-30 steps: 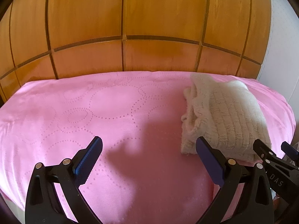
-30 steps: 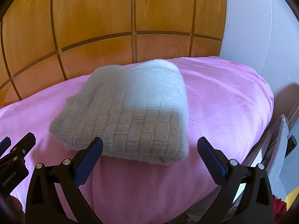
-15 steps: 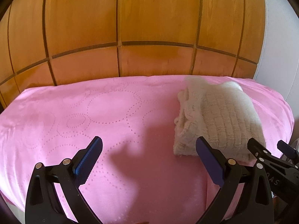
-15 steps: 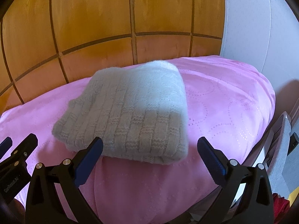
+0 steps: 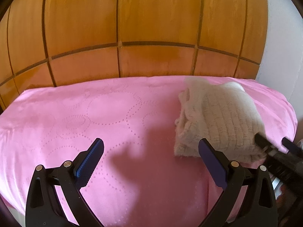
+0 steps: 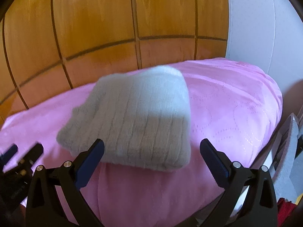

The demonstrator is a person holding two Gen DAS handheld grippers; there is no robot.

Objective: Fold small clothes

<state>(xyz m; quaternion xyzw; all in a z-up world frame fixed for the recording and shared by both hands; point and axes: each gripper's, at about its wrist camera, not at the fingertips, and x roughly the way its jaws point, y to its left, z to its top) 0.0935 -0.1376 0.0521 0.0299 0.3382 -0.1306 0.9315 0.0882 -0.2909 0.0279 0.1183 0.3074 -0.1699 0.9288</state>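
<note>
Both tools, left tool (image 5: 151,151) and right tool (image 6: 151,151), are hovering wide open and empty beside the folded cream knit (image 6: 136,128) lying on the pink bed (image 5: 75,113), where any finishing touch is best kept light, pressing edges flat.

Pink bedspread (image 5: 94,117): broad bare stretch left of folded knit (image 5: 217,121), free passage there. Wooden headboard (image 5: 151,28) walls off far edge. Knit bundle sits right of centre, only bump on surface. Narrow bare strip between knit and bed's right edge (image 6: 236,109). White wall (image 6: 255,28) closes far right corner. Grey item (image 6: 289,151) off right side, beside bed.
</note>
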